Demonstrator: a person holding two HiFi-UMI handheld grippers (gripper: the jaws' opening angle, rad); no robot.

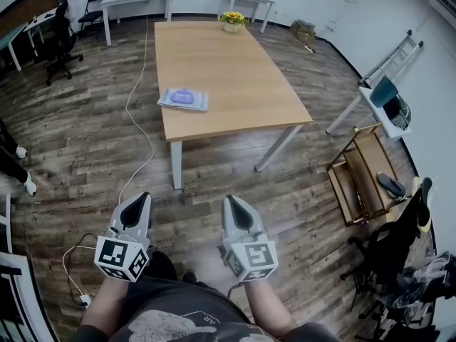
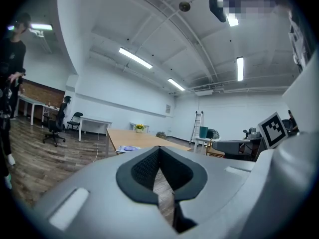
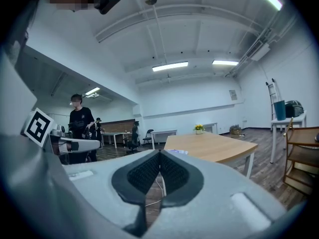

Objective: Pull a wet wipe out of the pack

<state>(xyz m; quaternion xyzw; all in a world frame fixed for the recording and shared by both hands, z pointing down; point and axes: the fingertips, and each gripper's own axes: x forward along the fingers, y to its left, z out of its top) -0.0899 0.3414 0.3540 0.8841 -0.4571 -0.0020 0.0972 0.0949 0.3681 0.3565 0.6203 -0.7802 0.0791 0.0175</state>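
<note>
The wet wipe pack (image 1: 183, 98), flat and pale blue with a purple lid, lies near the front left corner of the wooden table (image 1: 242, 84). It also shows small and far off as the pack (image 2: 127, 148) in the left gripper view and the pack (image 3: 177, 152) in the right gripper view. My left gripper (image 1: 138, 204) and right gripper (image 1: 231, 206) hang side by side over the floor, well short of the table. Both are shut with nothing between their jaws, as the left gripper (image 2: 159, 153) and right gripper (image 3: 159, 157) show close up.
A yellow flower pot (image 1: 232, 21) stands at the table's far end. A white cable (image 1: 135, 112) runs along the floor left of the table. A wooden rack (image 1: 363, 173) and a ladder (image 1: 388, 66) stand to the right. A person (image 3: 79, 128) stands at the left, near office chairs (image 1: 60, 41).
</note>
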